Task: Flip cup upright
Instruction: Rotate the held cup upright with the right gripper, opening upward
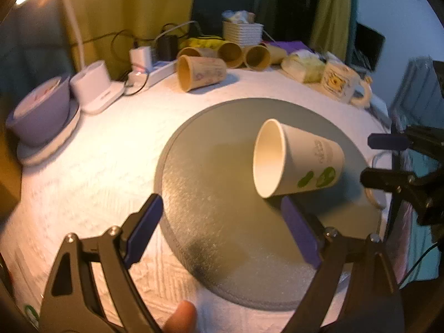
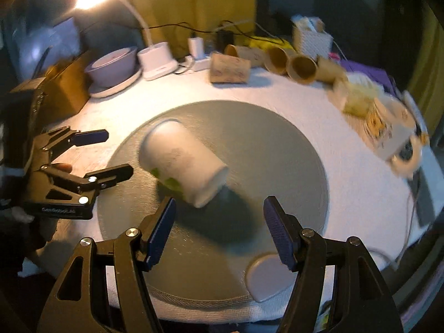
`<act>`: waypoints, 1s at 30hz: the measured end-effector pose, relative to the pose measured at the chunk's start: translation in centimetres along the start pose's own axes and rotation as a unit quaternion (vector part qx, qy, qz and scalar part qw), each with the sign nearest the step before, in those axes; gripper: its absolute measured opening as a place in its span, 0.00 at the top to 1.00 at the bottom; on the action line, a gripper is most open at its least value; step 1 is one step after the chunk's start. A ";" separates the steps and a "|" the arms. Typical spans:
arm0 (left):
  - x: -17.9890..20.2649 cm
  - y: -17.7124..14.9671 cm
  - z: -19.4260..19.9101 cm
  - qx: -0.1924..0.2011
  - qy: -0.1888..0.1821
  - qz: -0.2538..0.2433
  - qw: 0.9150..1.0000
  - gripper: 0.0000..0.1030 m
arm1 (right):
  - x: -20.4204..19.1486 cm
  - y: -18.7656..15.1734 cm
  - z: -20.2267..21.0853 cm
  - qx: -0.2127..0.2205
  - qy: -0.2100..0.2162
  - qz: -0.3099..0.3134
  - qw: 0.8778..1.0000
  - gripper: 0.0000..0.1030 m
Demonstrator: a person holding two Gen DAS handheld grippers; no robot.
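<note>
A white paper cup (image 1: 298, 158) with green marks lies on its side on a round grey mat (image 1: 222, 194), its mouth toward the left in the left wrist view. In the right wrist view the cup (image 2: 183, 163) lies with its base toward the camera. My left gripper (image 1: 222, 211) is open and empty, just short of the cup; it also shows at the left of the right wrist view (image 2: 112, 155). My right gripper (image 2: 219, 213) is open and empty, close behind the cup; it shows at the right edge of the left wrist view (image 1: 371, 161).
Several brown cups (image 1: 199, 72) lie on their sides at the back of the white cloth. A printed mug (image 1: 342, 83) stands back right, a purple bowl (image 1: 41, 108) and a white lamp base (image 1: 97, 88) back left. A white coaster (image 2: 267, 276) lies on the mat's near edge.
</note>
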State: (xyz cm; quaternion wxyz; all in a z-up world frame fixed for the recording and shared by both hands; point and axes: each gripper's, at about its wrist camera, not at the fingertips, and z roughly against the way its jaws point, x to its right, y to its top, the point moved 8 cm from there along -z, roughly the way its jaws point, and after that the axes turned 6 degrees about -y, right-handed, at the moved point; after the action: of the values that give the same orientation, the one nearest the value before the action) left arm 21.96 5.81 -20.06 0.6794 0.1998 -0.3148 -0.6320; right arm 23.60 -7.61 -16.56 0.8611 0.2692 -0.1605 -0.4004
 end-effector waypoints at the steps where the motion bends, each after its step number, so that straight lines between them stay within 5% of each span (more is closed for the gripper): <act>1: -0.3 0.0 0.1 0.004 -0.006 0.012 1.000 0.14 | -0.5 0.4 -0.1 0.000 0.000 0.017 1.000 0.33; 6: -1.2 0.3 0.6 0.029 -0.025 0.059 0.998 0.14 | -3.0 3.0 -2.6 -0.011 0.024 0.102 0.994 0.33; 14: -3.1 0.9 0.6 0.049 -0.030 0.091 0.994 0.14 | -5.4 5.0 -6.6 -0.076 0.011 0.252 0.965 0.26; 26: -5.7 0.5 0.3 0.051 -0.048 0.123 0.990 0.14 | -7.3 4.8 -9.7 -0.156 0.000 0.326 0.933 0.31; 30: -5.7 0.6 0.7 0.058 -0.047 0.122 0.990 0.14 | -7.4 5.7 -9.5 -0.150 0.003 0.325 0.934 0.32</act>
State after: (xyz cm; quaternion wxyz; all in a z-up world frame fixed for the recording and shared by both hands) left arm 21.86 11.59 -20.14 0.7229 0.1689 -0.4047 -0.5340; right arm 27.06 4.32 -21.30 0.9750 0.0715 -0.1751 -0.1169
